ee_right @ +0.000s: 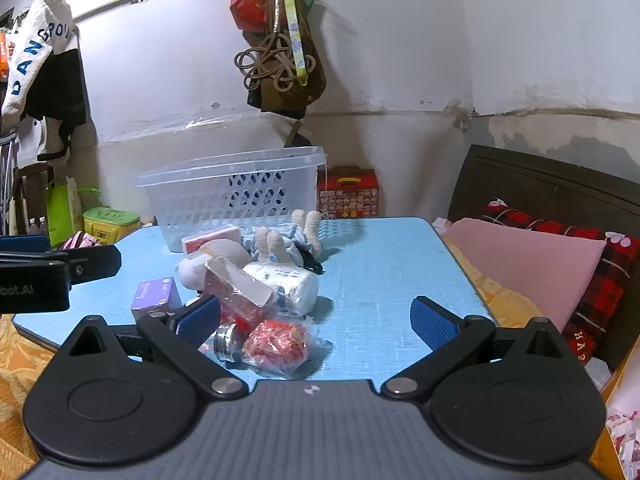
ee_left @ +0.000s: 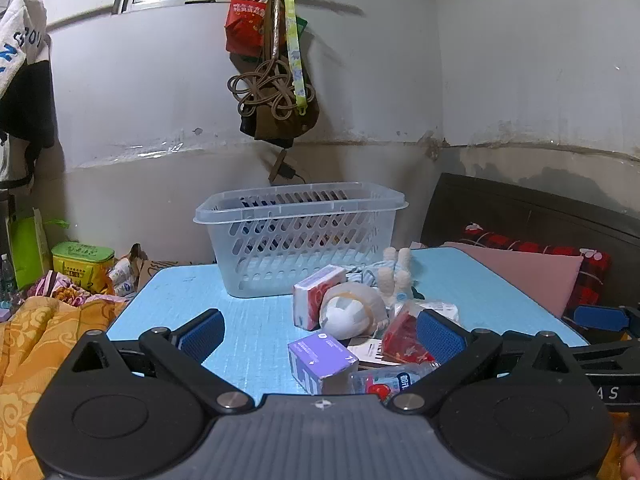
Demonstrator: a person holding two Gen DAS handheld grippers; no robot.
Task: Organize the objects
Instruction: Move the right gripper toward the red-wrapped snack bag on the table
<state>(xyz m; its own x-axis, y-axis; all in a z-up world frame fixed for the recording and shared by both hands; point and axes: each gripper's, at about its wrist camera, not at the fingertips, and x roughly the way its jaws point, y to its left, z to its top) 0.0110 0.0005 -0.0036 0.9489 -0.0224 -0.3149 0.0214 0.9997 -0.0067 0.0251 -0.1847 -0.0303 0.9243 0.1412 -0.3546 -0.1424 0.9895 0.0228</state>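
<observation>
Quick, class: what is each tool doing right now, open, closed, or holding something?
Left tool: open, holding nothing.
Right tool: open, holding nothing.

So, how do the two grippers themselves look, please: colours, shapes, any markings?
Both are alike. The left gripper and the right gripper each have a grey ribbed body, two black round discs, black link arms with silver rivets, and blue textured pads. White lettering marks the side of the left gripper's black body. No cables show.

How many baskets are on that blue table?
1. The clear plastic basket stands at the far side of the blue table, just behind the pile of small items. None other shows.
</observation>
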